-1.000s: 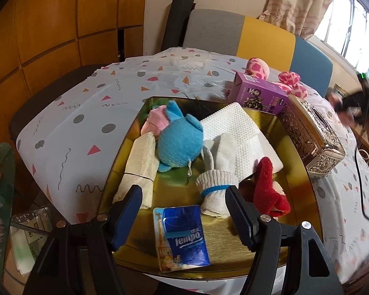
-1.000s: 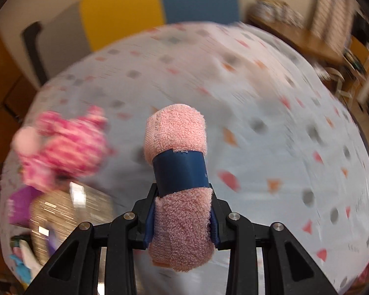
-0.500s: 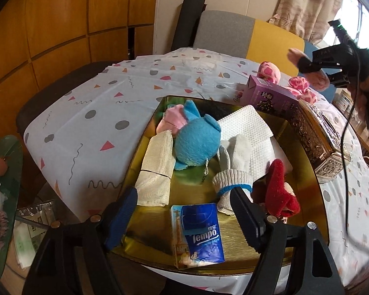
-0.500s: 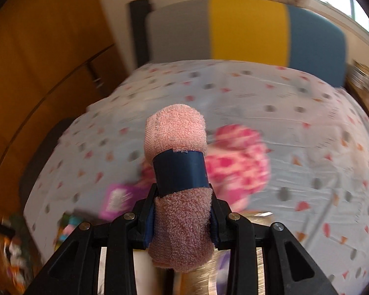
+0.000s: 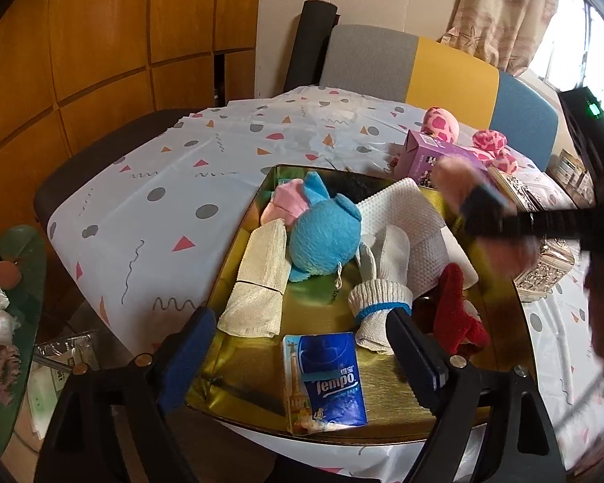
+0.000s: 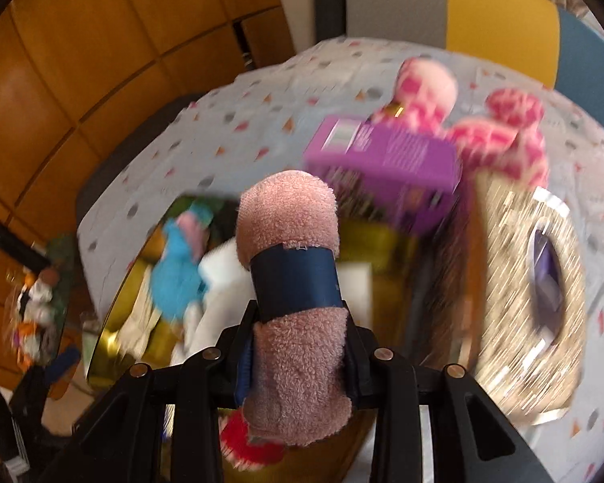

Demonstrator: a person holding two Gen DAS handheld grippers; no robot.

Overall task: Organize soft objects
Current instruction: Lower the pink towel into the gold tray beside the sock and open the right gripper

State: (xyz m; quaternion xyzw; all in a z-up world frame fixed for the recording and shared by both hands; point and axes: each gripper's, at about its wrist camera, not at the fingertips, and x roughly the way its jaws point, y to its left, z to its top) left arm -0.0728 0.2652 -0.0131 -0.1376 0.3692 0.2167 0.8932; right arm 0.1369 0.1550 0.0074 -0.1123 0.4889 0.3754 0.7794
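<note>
A gold tray [image 5: 245, 366] holds a blue plush [image 5: 322, 237], a beige folded cloth [image 5: 257, 281], a white towel [image 5: 406, 213], a white sock with a blue band [image 5: 378, 302], a red sock [image 5: 455, 314] and a Tempo tissue pack [image 5: 326, 382]. My left gripper [image 5: 298, 320] hovers at the tray's near edge, jaws opening, with the tissue pack lying untouched below them. My right gripper [image 6: 300, 350] is shut on a pink rolled towel [image 6: 290, 225] with a dark blue band. It shows blurred in the left wrist view, the pink rolled towel [image 5: 455, 181] above the tray's right side.
A purple box [image 5: 431, 157], a pink spotted plush [image 5: 441, 120] and an ornate metal box [image 5: 543, 269] stand beyond the tray's right side. A grey, yellow and blue chair [image 5: 451, 68] is behind the table. A green side table [image 5: 24, 257] with clutter is at left.
My right gripper has swung with the pink towel from over the far tablecloth to above the tray's right side. My left gripper's jaws have widened; it has stayed in place.
</note>
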